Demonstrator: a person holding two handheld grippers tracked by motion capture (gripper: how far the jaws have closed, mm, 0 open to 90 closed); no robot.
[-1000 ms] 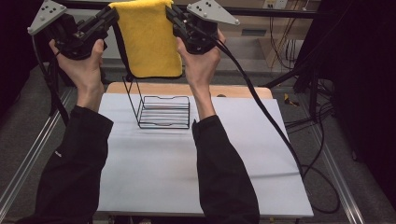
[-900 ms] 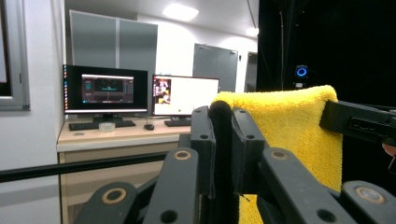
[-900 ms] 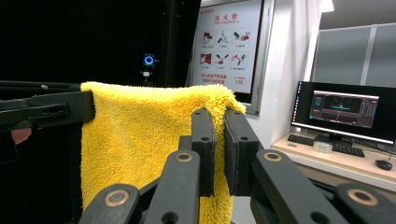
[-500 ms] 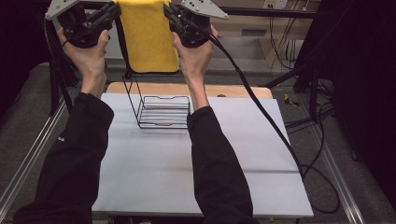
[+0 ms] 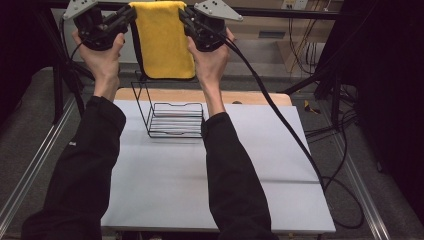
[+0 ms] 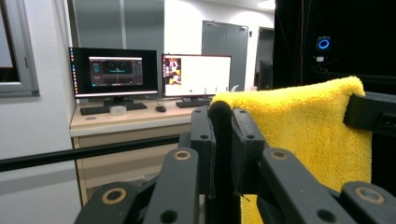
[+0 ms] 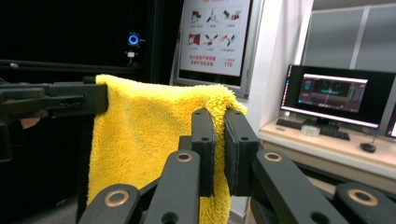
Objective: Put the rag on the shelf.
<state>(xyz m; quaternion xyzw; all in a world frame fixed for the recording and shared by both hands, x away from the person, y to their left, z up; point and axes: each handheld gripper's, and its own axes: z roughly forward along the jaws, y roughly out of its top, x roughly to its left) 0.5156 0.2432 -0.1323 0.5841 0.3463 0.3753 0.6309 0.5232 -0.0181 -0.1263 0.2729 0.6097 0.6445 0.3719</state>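
Nearest me, the white table [image 5: 165, 190] lies bare, and at its far end stands the black wire rack [image 5: 172, 117]. Above and beyond it, the left gripper [image 5: 131, 14] and right gripper [image 5: 182, 15] each pinch a top corner of the yellow towel [image 5: 162, 40], which hangs flat between them. I'd judge this the carrying step; draping over the rack's tall rail likely follows, needing both hands level. Whether the towel's hem clears the rail is hard to tell.
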